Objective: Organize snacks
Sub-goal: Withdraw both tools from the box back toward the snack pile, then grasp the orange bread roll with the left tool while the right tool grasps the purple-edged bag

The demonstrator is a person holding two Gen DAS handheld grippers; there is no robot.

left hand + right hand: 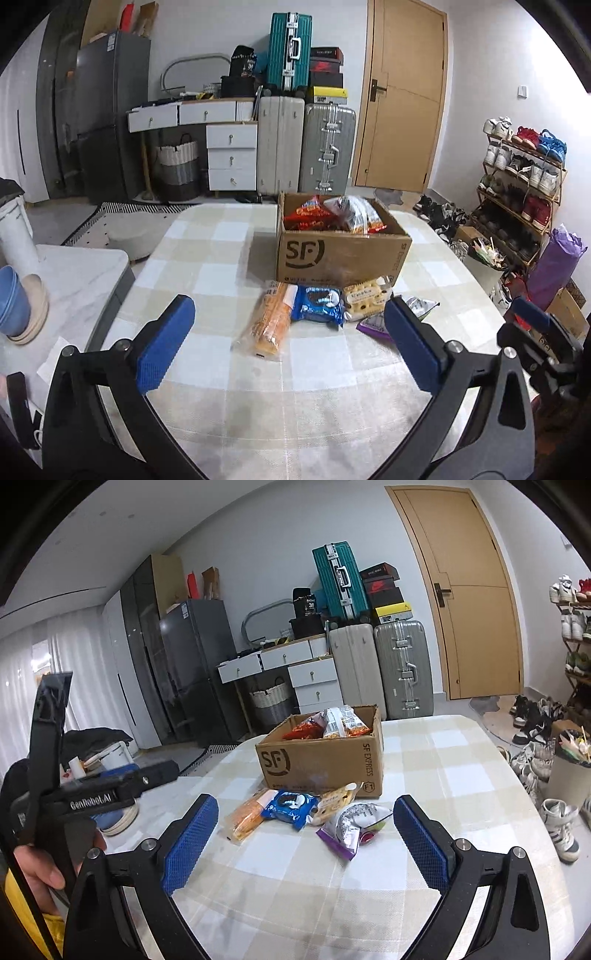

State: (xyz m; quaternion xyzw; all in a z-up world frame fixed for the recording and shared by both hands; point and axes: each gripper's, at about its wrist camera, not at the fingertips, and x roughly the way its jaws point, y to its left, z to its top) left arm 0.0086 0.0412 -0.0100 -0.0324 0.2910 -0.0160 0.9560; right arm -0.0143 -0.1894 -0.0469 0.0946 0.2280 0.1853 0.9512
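**Both grippers released over snack table**

The left gripper (290, 347) and right gripper (306, 843) are hanging with jaws spread wide, gripping nothing. Beyond them, four snack packets (316, 304) are lying on the checked table (207, 251), touching the snack-filled cardboard box (340, 254).

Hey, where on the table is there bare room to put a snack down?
Free: the tablecloth left of the cardboard box, and the wide strip between the snack packets and both open hand-held grippers. Crowded: right in front of the box, where the orange packet, blue cookie pack and purple packet lie.
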